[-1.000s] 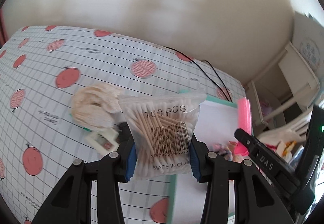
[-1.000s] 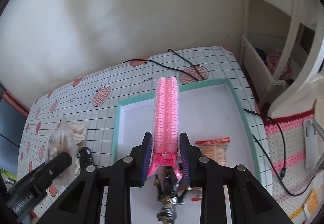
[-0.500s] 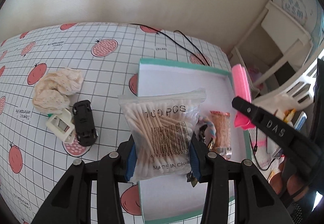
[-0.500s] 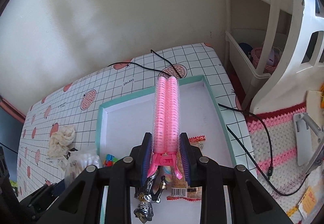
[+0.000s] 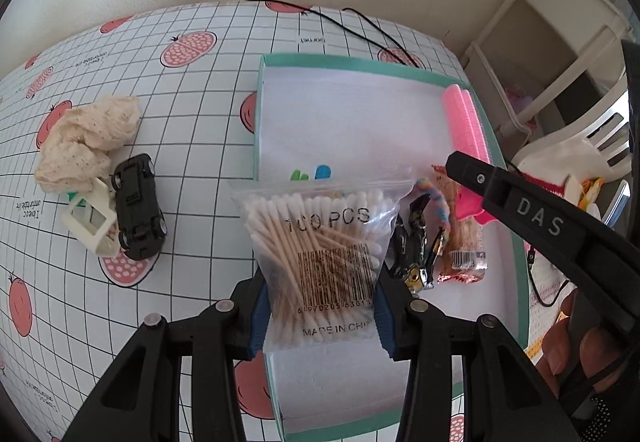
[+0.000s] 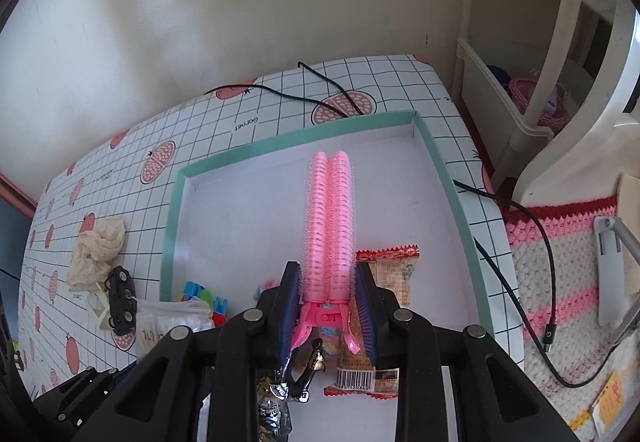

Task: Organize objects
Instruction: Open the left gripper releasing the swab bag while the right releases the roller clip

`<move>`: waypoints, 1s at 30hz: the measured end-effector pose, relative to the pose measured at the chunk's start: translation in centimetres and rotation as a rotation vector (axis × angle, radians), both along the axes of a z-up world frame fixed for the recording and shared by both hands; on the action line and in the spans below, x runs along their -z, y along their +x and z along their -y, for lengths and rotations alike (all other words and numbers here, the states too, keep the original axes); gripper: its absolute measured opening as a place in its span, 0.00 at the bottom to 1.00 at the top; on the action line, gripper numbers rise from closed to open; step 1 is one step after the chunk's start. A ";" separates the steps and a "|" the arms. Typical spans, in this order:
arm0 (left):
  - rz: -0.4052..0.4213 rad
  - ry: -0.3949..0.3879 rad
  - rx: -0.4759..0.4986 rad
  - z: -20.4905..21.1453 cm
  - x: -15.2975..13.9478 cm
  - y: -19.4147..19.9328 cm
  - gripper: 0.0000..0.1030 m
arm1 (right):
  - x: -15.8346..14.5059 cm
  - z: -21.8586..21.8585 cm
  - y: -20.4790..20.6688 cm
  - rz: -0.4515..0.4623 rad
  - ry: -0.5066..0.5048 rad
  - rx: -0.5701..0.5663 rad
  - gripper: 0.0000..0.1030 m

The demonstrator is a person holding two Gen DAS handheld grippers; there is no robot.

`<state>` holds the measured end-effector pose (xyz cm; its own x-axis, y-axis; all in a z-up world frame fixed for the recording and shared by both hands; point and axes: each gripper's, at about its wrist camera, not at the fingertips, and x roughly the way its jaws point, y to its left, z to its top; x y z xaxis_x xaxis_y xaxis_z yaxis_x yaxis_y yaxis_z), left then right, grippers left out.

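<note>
Two handheld grippers are hovering over a teal-rimmed box (image 5: pixel 400 63) on the patterned bench (image 5: pixel 192 90), each carrying something to drop in. The left gripper (image 5: pixel 320 306) is pinching a bag of cotton swabs (image 5: pixel 320 242) by its lower sides, its blue-padded fingers (image 5: pixel 258 312) partly closed and denting the plastic. The right gripper (image 6: pixel 328 306) is clamping a pink hair roller clip (image 6: pixel 330 222) near its hinge, fingers narrowly set. Both loads are hanging above the box floor, where a snack packet (image 6: pixel 384 306) and foil wrappers (image 5: pixel 416 242) are already lying. Lowering each onto bare white floor before letting go should probably prevent piling; a toy car (image 5: pixel 138 208) and cloth (image 5: pixel 86 146) are waiting outside.
</note>
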<state>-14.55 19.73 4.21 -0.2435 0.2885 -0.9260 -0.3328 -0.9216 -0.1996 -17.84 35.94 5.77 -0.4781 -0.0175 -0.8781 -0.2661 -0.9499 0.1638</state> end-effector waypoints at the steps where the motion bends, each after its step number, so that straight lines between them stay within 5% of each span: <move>1: 0.001 -0.003 0.004 -0.1 0.1 0.1 0.44 | 0.2 0.1 0.0 0.004 0.002 -0.001 0.28; 26: 0.044 -0.023 0.018 -0.7 1.5 0.0 0.44 | 0.9 1.1 -0.5 0.044 0.039 -0.025 0.30; 30: 0.052 -0.016 0.021 -0.8 1.3 0.0 0.48 | 0.5 1.1 -0.4 0.037 0.031 -0.023 0.37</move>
